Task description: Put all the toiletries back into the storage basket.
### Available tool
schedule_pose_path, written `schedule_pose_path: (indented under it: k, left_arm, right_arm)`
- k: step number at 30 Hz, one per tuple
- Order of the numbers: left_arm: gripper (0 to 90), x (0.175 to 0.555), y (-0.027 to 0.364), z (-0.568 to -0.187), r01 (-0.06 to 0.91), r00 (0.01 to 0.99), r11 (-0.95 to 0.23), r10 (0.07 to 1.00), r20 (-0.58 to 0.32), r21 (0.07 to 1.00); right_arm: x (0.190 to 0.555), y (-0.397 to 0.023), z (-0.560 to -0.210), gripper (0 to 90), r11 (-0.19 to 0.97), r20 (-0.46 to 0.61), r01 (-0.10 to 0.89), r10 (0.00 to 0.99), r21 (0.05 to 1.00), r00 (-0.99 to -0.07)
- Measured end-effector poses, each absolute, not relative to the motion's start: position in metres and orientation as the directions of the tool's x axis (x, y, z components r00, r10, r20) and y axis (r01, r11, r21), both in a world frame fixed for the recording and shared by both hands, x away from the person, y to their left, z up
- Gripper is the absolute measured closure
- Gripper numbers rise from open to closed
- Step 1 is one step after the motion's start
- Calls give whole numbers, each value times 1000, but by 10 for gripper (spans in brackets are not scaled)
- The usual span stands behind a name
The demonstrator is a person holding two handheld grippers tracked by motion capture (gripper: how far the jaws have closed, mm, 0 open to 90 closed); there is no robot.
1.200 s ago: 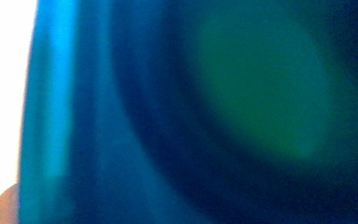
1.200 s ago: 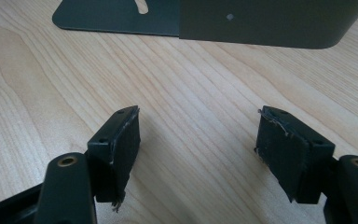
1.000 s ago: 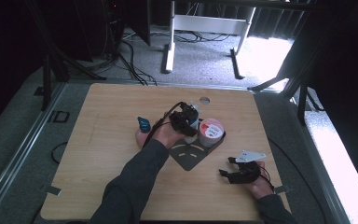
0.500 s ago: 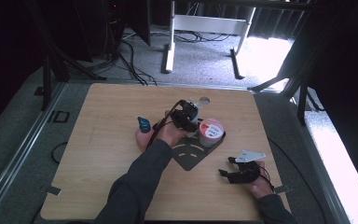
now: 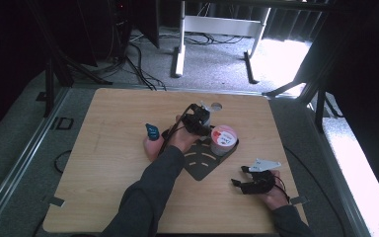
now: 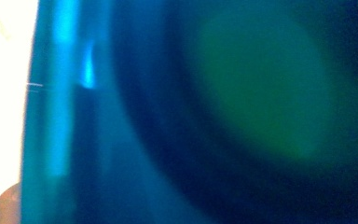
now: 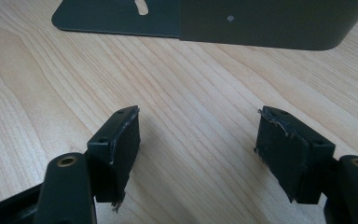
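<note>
Grey carpet, cables and a white frame lie beyond the far edge of our wooden worktop (image 5: pixel 103 163) in the high view. Near the worktop's middle lies a dark slotted metal plate (image 5: pixel 202 163). A white tub with a red-and-white lid (image 5: pixel 223 139) stands at the plate's far right corner. Our left gripper (image 5: pixel 197 121) sits just beside the tub, on its left, over the plate's far end, with the left hand (image 5: pixel 182 138) behind it and the dark sleeve running to the bottom edge. From here we cannot tell how its jaws stand. A small blue object (image 5: pixel 152 131) lies on the worktop just left of that hand. Our right gripper (image 5: pixel 254 180) rests low on the worktop near the right front corner, apart from the plate, its grey three-cornered plate on top.

Left gripper view: a blurred blue-green translucent surface (image 6: pixel 177 116) sits right against the lens, with a greenish patch at centre right and a bright white strip along the left edge. What it belongs to we cannot tell, and the jaws are hidden, so their state stays undetermined.

Right gripper view: the two black jaws stand well apart with bare wood grain between them, so they are open and grip nothing. The pads (image 7: pixel 121 140) look frayed at their edges. Beyond them lies the dark metal plate (image 7: pixel 116 16), one slot visible, with a raised dark block at its right.
</note>
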State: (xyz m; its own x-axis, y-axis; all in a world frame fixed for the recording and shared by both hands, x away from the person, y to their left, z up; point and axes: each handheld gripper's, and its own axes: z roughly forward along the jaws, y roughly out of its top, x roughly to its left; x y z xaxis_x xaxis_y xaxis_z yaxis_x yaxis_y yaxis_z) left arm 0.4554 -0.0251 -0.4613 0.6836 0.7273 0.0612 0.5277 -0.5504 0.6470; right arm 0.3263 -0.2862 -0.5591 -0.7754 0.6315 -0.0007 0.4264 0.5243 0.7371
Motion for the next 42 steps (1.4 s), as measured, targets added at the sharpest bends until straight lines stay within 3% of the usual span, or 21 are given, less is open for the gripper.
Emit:
schedule_pose_path:
  k: [42]
  left_arm:
    - [548, 478, -39, -476, 564, 678, -539, 735, 22, 626]
  right_arm:
    - [326, -286, -559, 296, 526, -2, 424, 629, 737, -777]
